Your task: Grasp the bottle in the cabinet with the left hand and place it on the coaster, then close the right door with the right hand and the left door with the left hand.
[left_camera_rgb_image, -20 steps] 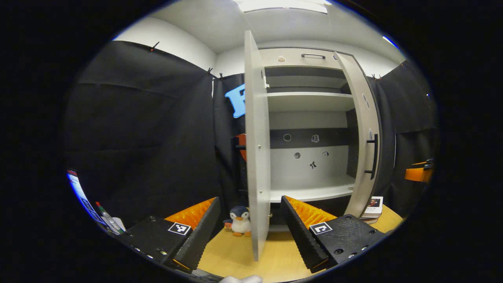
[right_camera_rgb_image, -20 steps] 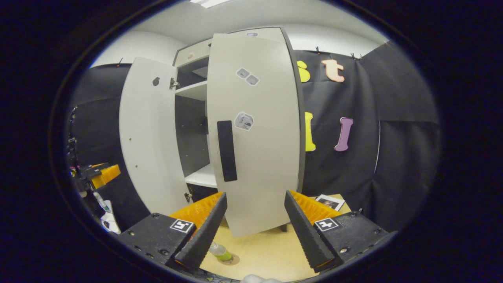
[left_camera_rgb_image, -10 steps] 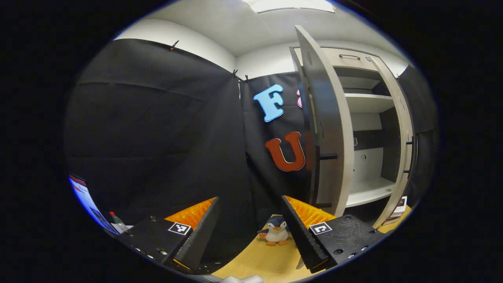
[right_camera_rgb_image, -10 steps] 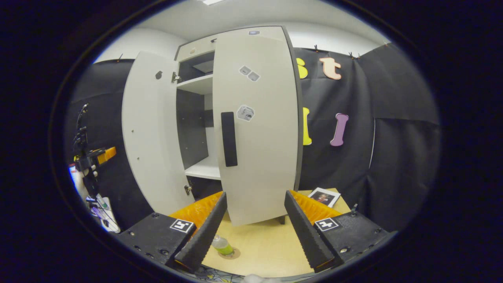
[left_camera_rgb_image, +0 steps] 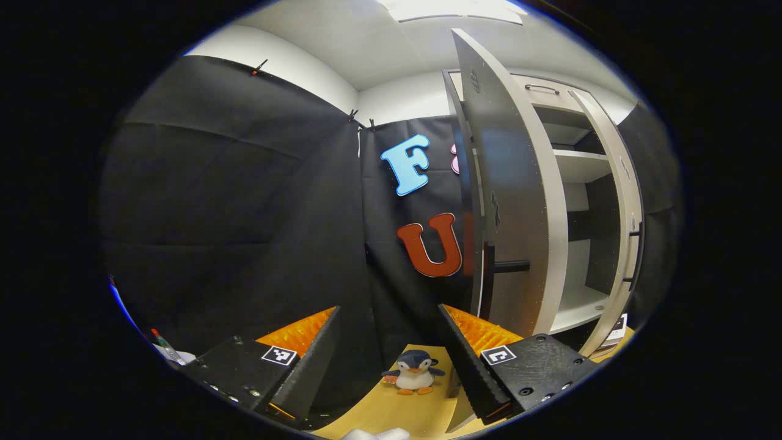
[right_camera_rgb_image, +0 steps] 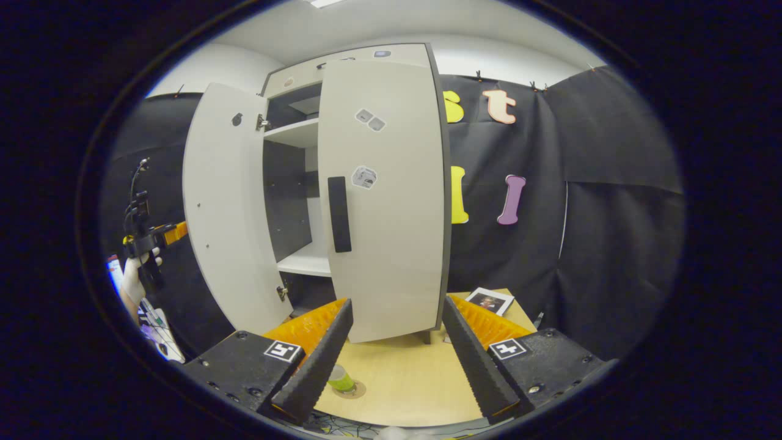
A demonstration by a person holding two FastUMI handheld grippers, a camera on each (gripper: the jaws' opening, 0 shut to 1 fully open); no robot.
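In the right gripper view the pale cabinet's right door [right_camera_rgb_image: 391, 201] stands partly closed, its dark handle [right_camera_rgb_image: 339, 214] facing me, and the left door [right_camera_rgb_image: 223, 208] hangs wide open. My right gripper [right_camera_rgb_image: 394, 357] is open and holds nothing, a short way before the right door. The green bottle [right_camera_rgb_image: 341, 380] stands on the round coaster [right_camera_rgb_image: 354, 390] on the wooden table, partly behind my left finger. My left gripper [left_camera_rgb_image: 385, 360] is open, out past the left door's outer side [left_camera_rgb_image: 513, 201]; it also shows far left as the left gripper [right_camera_rgb_image: 156, 235] in a hand.
A small plush penguin [left_camera_rgb_image: 413, 373] sits on the table [left_camera_rgb_image: 421, 409] between my left gripper's fingers. A photo card [right_camera_rgb_image: 489, 300] lies by the cabinet's right foot, another card [left_camera_rgb_image: 617, 327] at the right door's base. Black cloth walls close in on both sides. Cabinet shelves [left_camera_rgb_image: 580, 305] are bare.
The left gripper swung left, from facing the cabinet's inside to the outer side of the left door. The right gripper drew back slightly; the right door stands a little more closed.
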